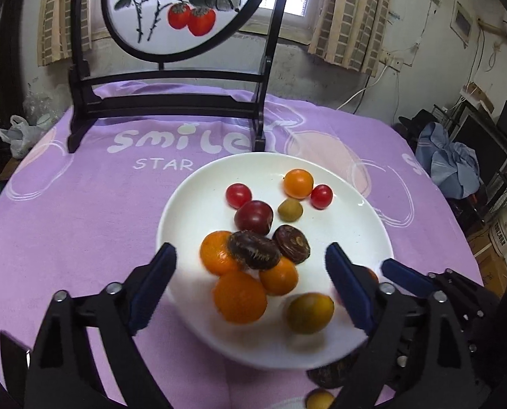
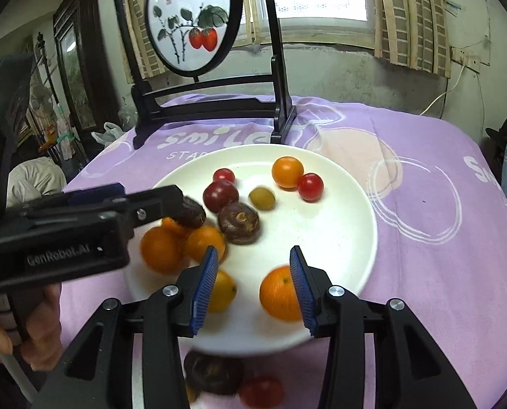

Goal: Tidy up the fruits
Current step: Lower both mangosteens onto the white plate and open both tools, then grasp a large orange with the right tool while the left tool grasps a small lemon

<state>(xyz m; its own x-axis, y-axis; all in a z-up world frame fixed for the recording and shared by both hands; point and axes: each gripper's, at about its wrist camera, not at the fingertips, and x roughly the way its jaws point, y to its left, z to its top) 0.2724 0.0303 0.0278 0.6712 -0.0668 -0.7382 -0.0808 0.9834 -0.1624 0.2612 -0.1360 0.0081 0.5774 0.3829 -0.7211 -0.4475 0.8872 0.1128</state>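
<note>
Left hand-held gripper (image 1: 250, 272): blue-padded jaws spread wide, nothing held between them. It is poised over the near-left part of the round white ceramic plate (image 1: 192, 204). In the right wrist view this same gripper is seen entering from the left, its tip beside a dark brown water chestnut (image 2: 192, 216).

Right hand-held gripper (image 2: 253, 281): jaws apart, nothing gripped. A large orange mandarin (image 2: 279, 294) lies on the plate's near rim, touching the inner face of the right finger; a yellow-orange round fruit (image 2: 224, 291) is partly hidden behind the left finger.

Plate contents, near to far: a cluster of orange mandarins (image 1: 239, 296) with two dark brown water chestnuts (image 1: 253, 250) resting on and beside them; an olive-green round fruit (image 1: 309, 312) at the near-right; a dark purple-red tomato (image 1: 253, 216) mid-plate; a small green fruit (image 1: 290, 209) beside it; two red cherry tomatoes (image 1: 238, 195) and a small orange tomato (image 1: 298, 183) toward the far rim.

Off the plate, on the purple printed cloth of the counter (image 2: 441, 272) at its near edge: another brown water chestnut (image 2: 212, 373) and a red cherry tomato (image 2: 262, 392), both blurred.

At the counter's far edge stands a dark wooden frame holding a round painted screen (image 1: 171, 6).
</note>
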